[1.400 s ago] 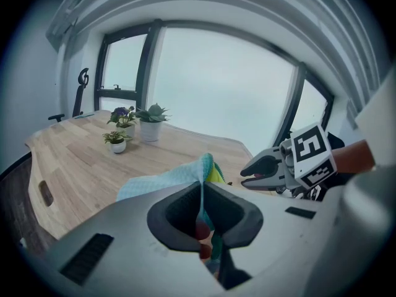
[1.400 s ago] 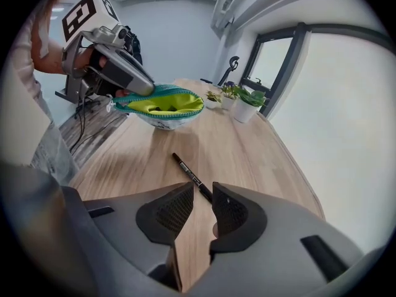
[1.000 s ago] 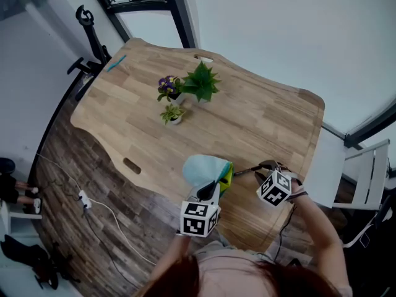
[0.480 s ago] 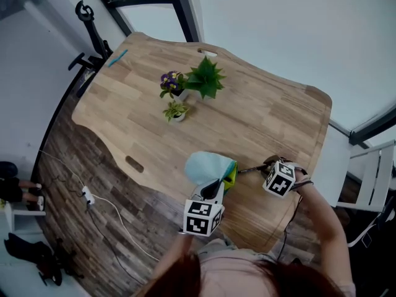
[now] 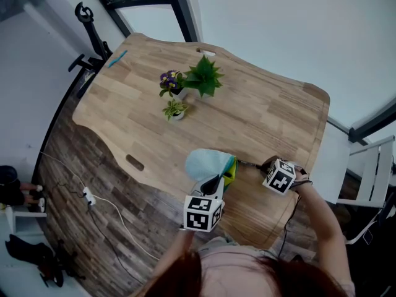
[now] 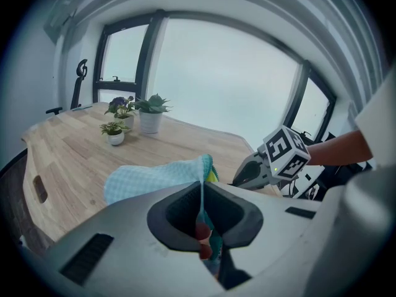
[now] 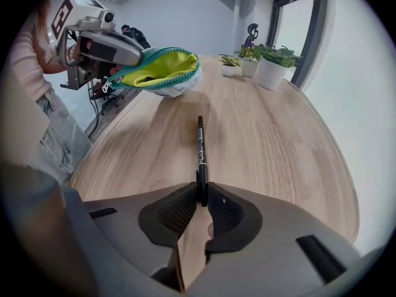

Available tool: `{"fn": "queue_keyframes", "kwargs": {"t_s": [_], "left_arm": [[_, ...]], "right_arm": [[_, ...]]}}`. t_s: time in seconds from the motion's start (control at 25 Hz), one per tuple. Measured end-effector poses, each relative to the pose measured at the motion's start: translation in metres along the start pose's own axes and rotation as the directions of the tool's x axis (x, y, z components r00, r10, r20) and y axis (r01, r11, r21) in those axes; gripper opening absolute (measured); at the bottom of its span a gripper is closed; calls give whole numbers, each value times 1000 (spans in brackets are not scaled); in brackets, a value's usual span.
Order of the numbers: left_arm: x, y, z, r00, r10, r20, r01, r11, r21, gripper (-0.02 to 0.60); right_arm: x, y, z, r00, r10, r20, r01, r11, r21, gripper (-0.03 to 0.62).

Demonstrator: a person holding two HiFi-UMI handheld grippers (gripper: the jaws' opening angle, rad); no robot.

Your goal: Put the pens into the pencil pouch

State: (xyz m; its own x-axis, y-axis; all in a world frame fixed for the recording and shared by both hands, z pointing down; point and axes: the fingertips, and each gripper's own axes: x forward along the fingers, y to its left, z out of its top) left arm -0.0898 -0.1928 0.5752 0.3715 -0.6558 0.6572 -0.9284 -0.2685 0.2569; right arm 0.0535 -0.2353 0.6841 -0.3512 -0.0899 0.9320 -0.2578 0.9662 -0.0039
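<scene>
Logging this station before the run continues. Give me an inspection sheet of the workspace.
Surface: wooden table, wavy edge.
Job's things: blue pencil pouch held with its mouth open; black pen on the table.
Clutter: three potted plants; teal item at the far corner.
Grippers: left gripper shut on the pouch's edge; right gripper, jaws just closing, pinches the pen's end.
Cables: white cable and power strip on the floor.
Surroundings: white chair, windows.
</scene>
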Motion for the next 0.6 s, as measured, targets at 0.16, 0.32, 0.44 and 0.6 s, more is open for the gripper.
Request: {"fn": "queue_keyframes", "kwargs": {"t_s": [0.16, 0.32, 0.44, 0.6], "left_arm": [[-1, -3, 6, 1000, 2, 20, -1, 1000, -4, 14], [-6, -7, 10, 999, 1, 36, -1, 1000, -4, 14], [-10, -8, 12, 999, 9, 47, -8, 1000, -8, 14], [-15, -9, 13, 998, 14, 58, -13, 1000, -10, 14]], "right_arm": [[-7, -3, -6, 998, -55, 25, 54, 998, 43, 49], [-21, -4, -9, 994, -94, 62, 87, 990, 114, 49], [-33, -4, -8, 988, -126, 93, 111, 982, 155, 49], [-49, 0, -2, 974, -168, 149, 140, 973, 186, 49]]}}
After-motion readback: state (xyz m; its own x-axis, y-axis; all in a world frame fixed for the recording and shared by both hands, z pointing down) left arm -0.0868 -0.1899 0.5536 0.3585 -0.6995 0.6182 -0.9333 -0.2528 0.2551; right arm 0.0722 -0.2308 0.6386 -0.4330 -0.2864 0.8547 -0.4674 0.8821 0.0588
